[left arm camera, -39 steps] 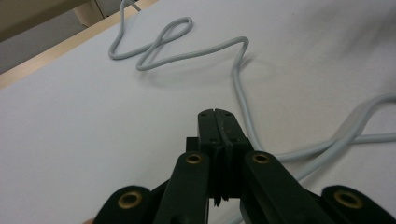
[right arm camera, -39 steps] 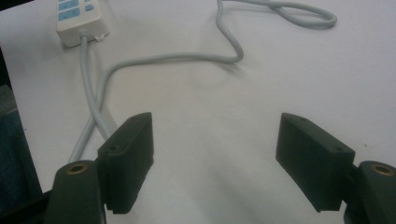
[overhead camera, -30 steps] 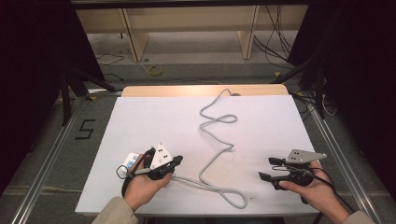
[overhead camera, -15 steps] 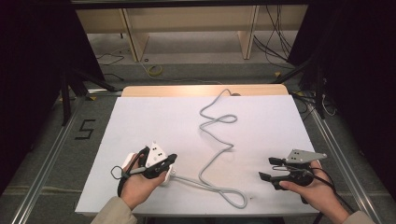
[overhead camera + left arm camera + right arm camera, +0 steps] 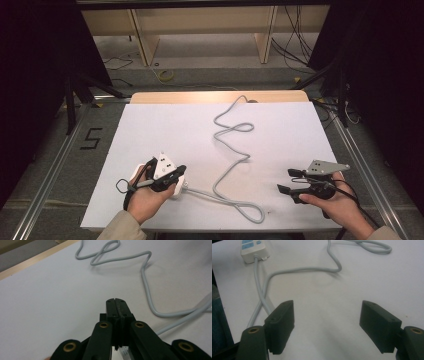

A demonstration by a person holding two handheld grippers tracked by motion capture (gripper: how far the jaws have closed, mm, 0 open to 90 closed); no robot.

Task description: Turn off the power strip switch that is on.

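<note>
A white power strip [image 5: 177,191] lies near the table's front left, and its grey cable [image 5: 231,165] snakes in loops to the back edge. My left gripper [image 5: 181,171] hovers right over the strip, held in a hand; its jaws are shut with nothing between them. In the left gripper view the left gripper [image 5: 116,302] points over bare table toward the cable [image 5: 147,277]. My right gripper [image 5: 288,181] rests at the front right, open and empty. The right gripper view shows the right gripper [image 5: 328,312] facing the strip [image 5: 252,250] and the cable [image 5: 299,270].
The white table top [image 5: 150,130] has a wooden strip [image 5: 200,96] along its back edge. Metal rails run down both sides. A "5" marking [image 5: 91,138] is on the floor at left. Wooden shelving and loose wires stand beyond the table.
My left hand has shifted slightly to the left above the power strip. The right hand and the cable have not moved.
</note>
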